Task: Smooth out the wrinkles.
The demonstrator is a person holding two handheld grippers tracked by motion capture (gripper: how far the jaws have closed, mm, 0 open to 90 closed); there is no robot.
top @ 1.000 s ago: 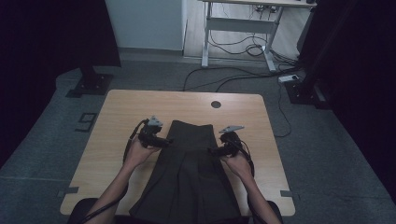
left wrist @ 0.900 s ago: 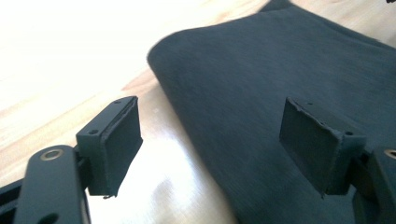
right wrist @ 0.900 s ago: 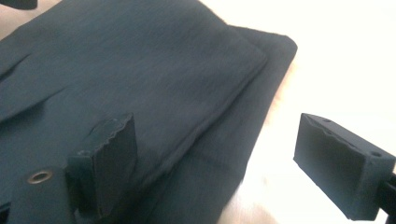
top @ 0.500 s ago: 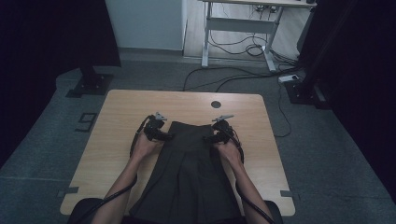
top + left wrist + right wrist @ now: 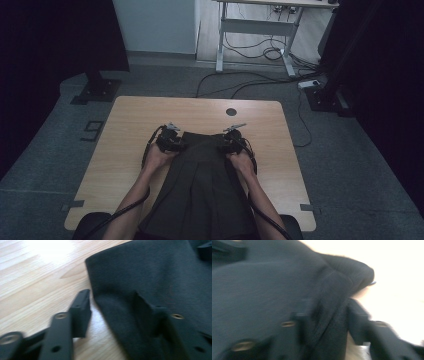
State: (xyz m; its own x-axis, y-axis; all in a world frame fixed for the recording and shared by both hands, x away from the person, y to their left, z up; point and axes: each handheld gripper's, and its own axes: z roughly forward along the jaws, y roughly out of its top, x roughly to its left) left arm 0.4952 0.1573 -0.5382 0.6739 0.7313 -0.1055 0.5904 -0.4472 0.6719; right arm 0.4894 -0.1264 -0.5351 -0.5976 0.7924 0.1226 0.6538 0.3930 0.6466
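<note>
On the near half of the wooden table (image 5: 125,150) lies a dark pleated garment (image 5: 202,190), its far edge flat on the wood and its lower part running off the table's near edge between the person's forearms. The left gripper (image 5: 172,141) sits at the garment's far left corner and the right gripper (image 5: 231,141) at its far right corner, each held by a hand that comes up from the bottom of the high view. In the left gripper view, the corner of the cloth (image 5: 150,290) lies between the two black jaws — one jaw rests on bare wood just beside the fabric's edge, the other sits on the fabric — and the jaws have just been closing, yet a clear gap remains between the outer jaw and the cloth, so nothing is pinched there. In the right gripper view, blurred as it is, a raised fold of the fabric's edge (image 5: 337,302) stands between the jaws, which have just been closing and now press it from both sides. A round hole (image 5: 230,112) shows in the tabletop beyond the garment, well apart from both grippers.
</note>
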